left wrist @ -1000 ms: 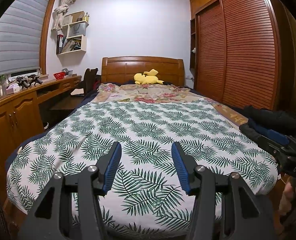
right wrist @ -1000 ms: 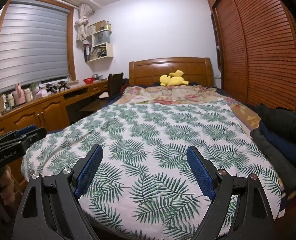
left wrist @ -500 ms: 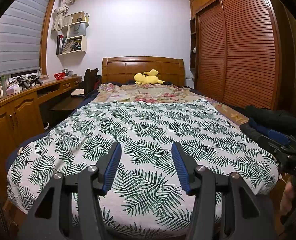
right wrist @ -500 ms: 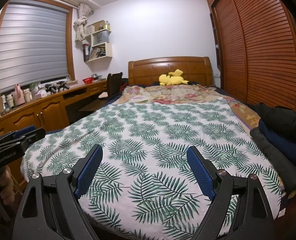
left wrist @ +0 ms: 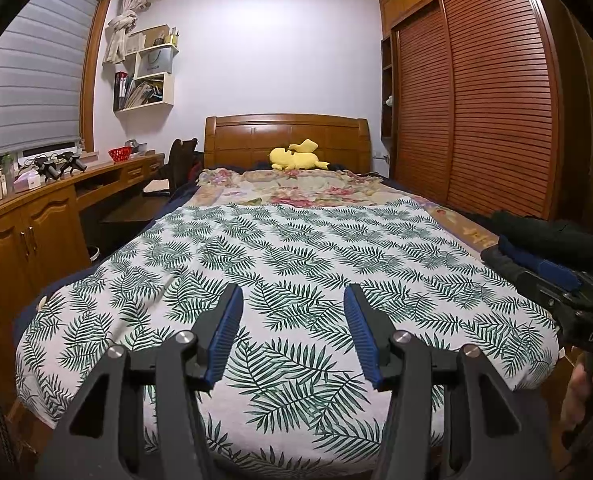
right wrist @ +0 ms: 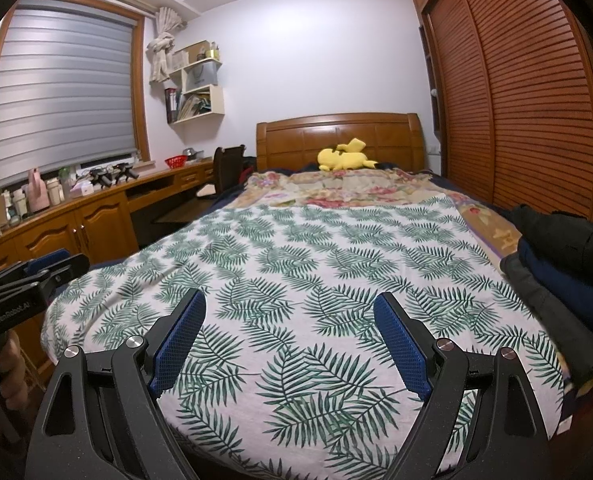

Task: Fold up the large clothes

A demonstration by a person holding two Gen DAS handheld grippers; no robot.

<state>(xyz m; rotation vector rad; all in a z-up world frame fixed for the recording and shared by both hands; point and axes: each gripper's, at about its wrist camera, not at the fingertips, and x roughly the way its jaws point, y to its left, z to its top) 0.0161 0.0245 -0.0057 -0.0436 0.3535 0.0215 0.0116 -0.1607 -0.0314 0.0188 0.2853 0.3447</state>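
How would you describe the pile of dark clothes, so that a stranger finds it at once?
Start from the bed with the palm-leaf cover. Follow its right edge, the side by the slatted wardrobe. There lies the pile of dark clothes, black and navy: the only plain dark fabric on the patterned bedding.

White lettering reading "GenRobot.AI" runs along the black side of the left tool [right wrist: 24,280], seen at about nine o'clock in the right wrist view. On the right tool [left wrist: 568,296], at about three o'clock in the left wrist view, only the letters "DAS" can be read.
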